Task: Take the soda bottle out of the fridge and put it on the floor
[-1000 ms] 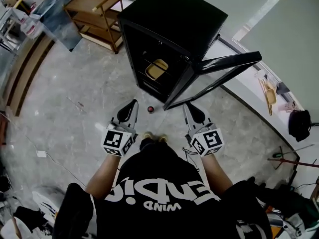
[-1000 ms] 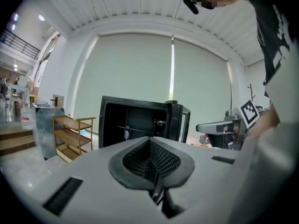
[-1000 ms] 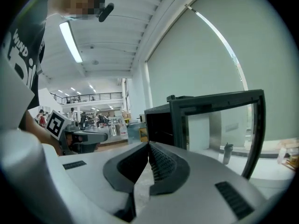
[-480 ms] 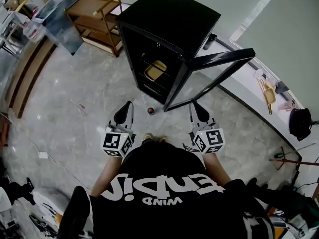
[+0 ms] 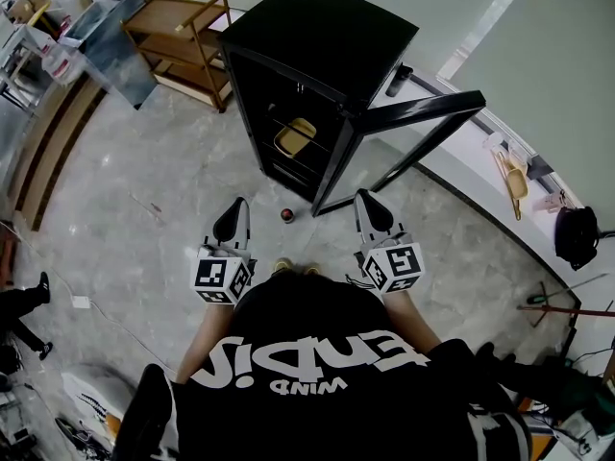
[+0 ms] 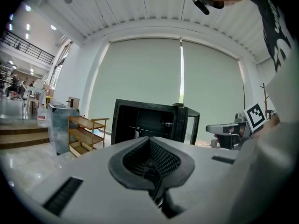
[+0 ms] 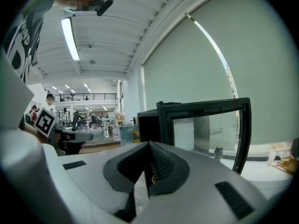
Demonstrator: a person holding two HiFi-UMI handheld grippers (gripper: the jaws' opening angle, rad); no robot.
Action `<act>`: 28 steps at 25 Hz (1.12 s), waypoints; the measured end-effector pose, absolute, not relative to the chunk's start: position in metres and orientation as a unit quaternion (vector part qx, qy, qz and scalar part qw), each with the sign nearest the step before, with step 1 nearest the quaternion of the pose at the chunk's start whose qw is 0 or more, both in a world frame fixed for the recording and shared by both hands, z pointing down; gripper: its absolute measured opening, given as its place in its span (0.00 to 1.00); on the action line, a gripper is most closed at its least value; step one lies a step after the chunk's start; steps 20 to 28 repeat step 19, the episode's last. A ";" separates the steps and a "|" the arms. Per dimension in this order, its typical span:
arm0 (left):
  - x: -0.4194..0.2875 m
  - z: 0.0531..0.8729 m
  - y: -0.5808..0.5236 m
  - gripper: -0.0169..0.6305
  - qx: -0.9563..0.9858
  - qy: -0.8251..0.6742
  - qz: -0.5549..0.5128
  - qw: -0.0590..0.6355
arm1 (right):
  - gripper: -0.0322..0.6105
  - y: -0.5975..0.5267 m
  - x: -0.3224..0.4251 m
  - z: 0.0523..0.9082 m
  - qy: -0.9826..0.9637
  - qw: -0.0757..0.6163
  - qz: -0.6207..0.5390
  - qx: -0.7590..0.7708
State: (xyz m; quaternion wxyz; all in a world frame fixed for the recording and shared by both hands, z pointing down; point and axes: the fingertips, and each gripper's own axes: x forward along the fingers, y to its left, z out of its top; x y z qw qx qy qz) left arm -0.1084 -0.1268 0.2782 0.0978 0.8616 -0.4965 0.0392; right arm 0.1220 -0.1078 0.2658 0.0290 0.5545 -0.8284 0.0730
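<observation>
The soda bottle (image 5: 286, 215) stands on the floor just in front of the black fridge (image 5: 317, 46); from above I see its red cap. It lies between my two grippers and touches neither. My left gripper (image 5: 234, 203) is held level to the bottle's left, jaws shut and empty. My right gripper (image 5: 364, 198) is held to its right, near the foot of the open glass door (image 5: 413, 123), also shut and empty. In the left gripper view my left gripper (image 6: 150, 139) faces the open fridge (image 6: 149, 120). In the right gripper view my right gripper (image 7: 149, 144) faces the door (image 7: 205, 125).
A yellowish thing (image 5: 295, 134) lies on a shelf inside the fridge. A wooden shelf cart (image 5: 187, 41) stands left of the fridge, with a grey bin (image 5: 106, 36) beside it. A low white ledge (image 5: 500, 176) runs along the right. A person's legs (image 5: 19, 315) show at the left edge.
Both grippers have drifted a little toward the fridge and stay shut. The bottle has not moved. A person's legs have come into view at the left edge.
</observation>
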 end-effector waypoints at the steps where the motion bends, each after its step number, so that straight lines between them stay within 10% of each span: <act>1: -0.109 0.279 -0.126 0.04 0.861 -0.497 0.040 0.099 | 0.09 -0.108 0.121 0.266 -0.829 0.030 0.073 0.554; 28: -0.119 0.280 -0.128 0.04 0.862 -0.494 0.036 0.105 | 0.09 -0.106 0.112 0.271 -0.823 0.029 0.081 0.561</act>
